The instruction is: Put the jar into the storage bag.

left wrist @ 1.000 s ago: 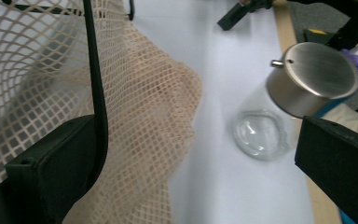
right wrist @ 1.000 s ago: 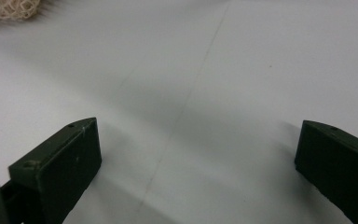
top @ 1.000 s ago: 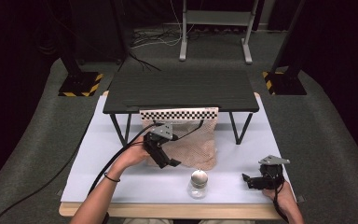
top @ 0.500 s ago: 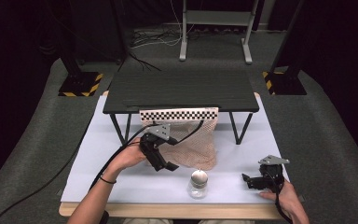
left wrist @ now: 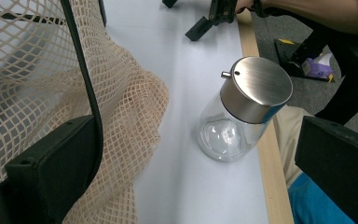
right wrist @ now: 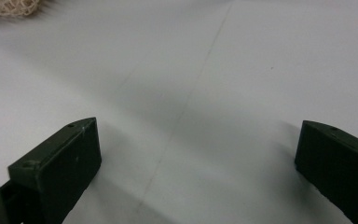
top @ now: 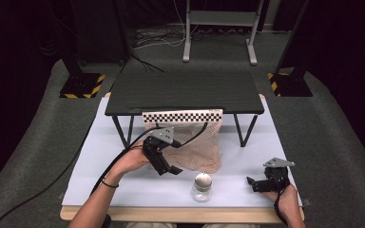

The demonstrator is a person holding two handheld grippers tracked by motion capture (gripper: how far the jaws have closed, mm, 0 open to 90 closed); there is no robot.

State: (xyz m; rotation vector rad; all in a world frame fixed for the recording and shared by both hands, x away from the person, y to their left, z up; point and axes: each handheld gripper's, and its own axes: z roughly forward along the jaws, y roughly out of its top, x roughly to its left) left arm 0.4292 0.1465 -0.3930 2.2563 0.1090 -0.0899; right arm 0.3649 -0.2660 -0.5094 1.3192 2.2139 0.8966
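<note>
While my left gripper [left wrist: 191, 158] hangs spread beside the net bag [left wrist: 70, 93], I judge the jar [left wrist: 242, 116] next: lower, straddle, close; right gripper [right wrist: 196, 158] idles, gaping.

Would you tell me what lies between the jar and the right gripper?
Nothing: in the high view, bare white tabletop separates the jar from the right gripper.

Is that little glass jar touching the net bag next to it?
Apart. In the left gripper view, a strip of bare white table shows between the glass jar and the net bag.
</note>
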